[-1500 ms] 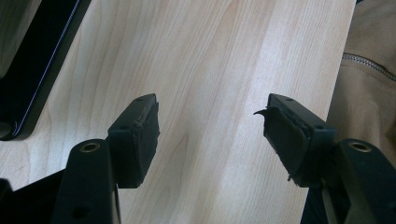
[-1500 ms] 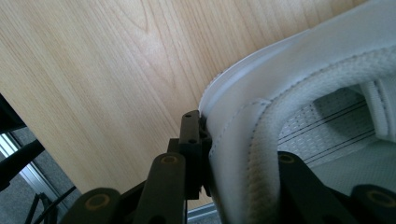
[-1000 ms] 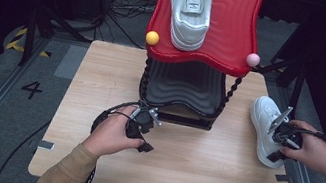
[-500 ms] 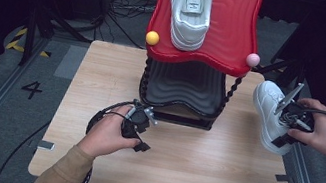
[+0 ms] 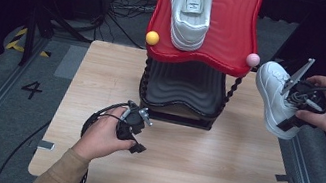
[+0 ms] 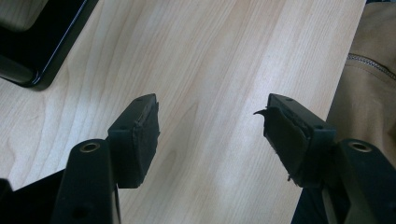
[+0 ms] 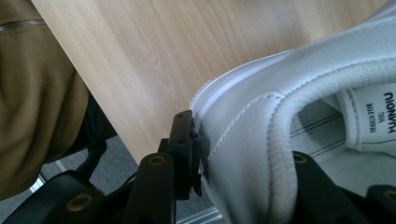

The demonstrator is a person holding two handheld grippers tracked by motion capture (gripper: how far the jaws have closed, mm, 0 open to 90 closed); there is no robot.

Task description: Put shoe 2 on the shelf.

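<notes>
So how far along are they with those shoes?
Done, it seems: one white sneaker lies on the red top shelf. In hand: the right gripper clamps the second sneaker's heel collar, beside the rack. Likely left: setting it on the rack. The left gripper is open over the table.

Shoe [image 5: 189, 5] on rack [image 5: 202, 27], table [image 5: 218, 167] beneath
</notes>
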